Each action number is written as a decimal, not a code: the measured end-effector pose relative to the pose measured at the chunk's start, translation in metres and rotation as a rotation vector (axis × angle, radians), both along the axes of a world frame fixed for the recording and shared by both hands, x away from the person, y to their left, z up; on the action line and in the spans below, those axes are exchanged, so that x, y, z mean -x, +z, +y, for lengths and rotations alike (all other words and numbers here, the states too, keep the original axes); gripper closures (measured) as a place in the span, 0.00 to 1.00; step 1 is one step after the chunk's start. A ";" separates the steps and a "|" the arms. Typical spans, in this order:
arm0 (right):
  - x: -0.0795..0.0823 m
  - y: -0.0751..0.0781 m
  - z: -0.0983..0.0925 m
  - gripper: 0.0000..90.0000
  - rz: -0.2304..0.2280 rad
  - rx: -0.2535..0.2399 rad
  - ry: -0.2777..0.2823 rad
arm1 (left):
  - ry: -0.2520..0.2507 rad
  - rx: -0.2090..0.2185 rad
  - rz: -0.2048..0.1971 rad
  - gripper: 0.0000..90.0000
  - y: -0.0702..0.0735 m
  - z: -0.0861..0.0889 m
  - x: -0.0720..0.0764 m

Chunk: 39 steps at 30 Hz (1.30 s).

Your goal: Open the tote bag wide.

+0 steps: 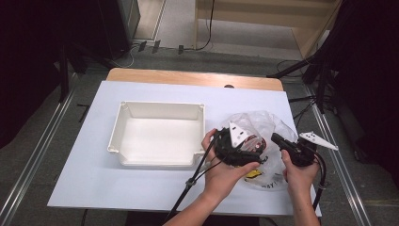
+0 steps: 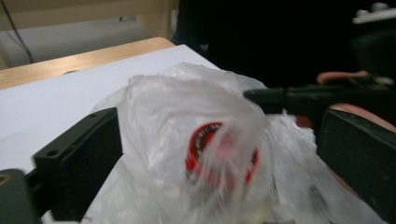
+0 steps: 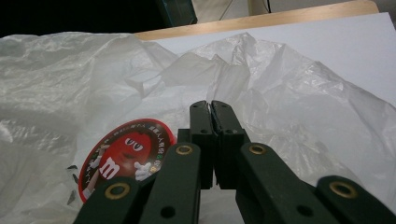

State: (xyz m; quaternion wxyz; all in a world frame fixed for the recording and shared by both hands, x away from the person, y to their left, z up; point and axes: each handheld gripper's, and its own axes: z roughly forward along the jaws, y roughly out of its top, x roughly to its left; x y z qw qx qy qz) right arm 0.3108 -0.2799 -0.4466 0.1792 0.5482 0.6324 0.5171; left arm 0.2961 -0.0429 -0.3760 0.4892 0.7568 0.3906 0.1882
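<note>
Even overhead light, dark surrounds; left gripper view motion-blurred, plastic bag (image 2: 187, 140) smeared; right gripper view sharp.

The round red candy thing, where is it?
In the high view the round red candy tin sits inside the clear plastic bag at the table's right side, between both grippers, right of the white tray.

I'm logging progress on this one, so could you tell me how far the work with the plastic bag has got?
Early. Done: little; the white tray is bare inside. In hand: the plastic bag lies right of the tray, the red round item inside it. The right gripper is shut, seemingly pinching the film; the left gripper stands open around the bag. Left: probably getting the contents out, perhaps into the tray.
</note>
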 end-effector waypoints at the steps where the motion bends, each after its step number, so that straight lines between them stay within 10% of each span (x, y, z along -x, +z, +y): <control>1: 0.000 0.000 0.000 1.00 0.000 0.000 0.000 | 0.000 0.000 0.000 0.00 0.000 0.000 0.000; 8: 0.004 -0.003 -0.003 1.00 -0.001 -0.003 -0.014 | 0.032 -0.066 0.120 0.10 -0.009 0.002 -0.044; 13: 0.001 -0.008 -0.010 1.00 0.012 0.008 -0.037 | 0.052 -0.176 0.140 0.82 -0.036 0.007 -0.052; 17: 0.000 -0.014 -0.012 1.00 0.033 0.029 -0.046 | 0.039 -0.248 0.154 1.00 -0.055 0.004 -0.048; 23: -0.006 -0.026 -0.013 0.99 0.091 0.080 -0.074 | 0.052 -0.272 0.166 1.00 -0.073 -0.007 -0.035; 31: -0.007 -0.035 -0.016 1.00 0.130 0.129 -0.093 | 0.105 -0.360 0.080 1.00 -0.104 -0.003 -0.018; 36: -0.007 -0.038 -0.020 0.99 0.143 0.138 -0.109 | 0.082 -0.286 0.098 1.00 -0.100 0.007 -0.007; 39: -0.005 -0.039 -0.020 0.99 0.135 0.133 -0.103 | 0.080 -0.217 0.036 0.83 -0.081 0.011 0.009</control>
